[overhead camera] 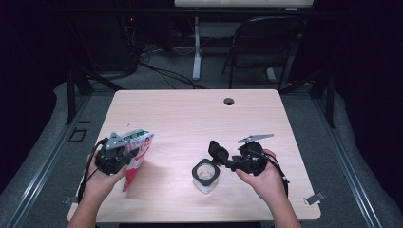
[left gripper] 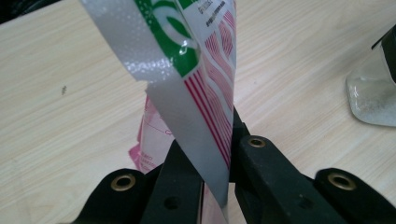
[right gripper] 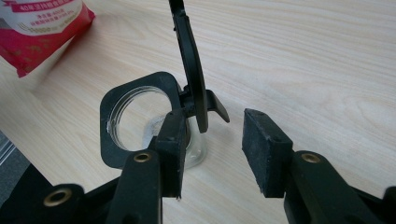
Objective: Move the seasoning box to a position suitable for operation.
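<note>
Keep left gripper [overhead camera: 124,153] clamped on the red-and-white pouch [overhead camera: 137,156] at lower left, hold right gripper [overhead camera: 219,154], jaws apart, beside the open-lidded jar [overhead camera: 206,175] at lower centre, then tilt the pouch mouth squarely over it.

Gripper [right gripper: 212,154] jaws apart over clear jar [right gripper: 140,126], hinged black lid [right gripper: 191,65] upright; red pouch [right gripper: 39,32] beyond.

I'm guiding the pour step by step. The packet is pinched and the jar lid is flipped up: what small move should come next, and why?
Probably carry the packet, clamped in the left gripper, over toward the jar. The jar's mouth is open, its hinged lid upright, while the packet hangs well to the side. The right gripper stands open by the lid and could steady the jar.
</note>
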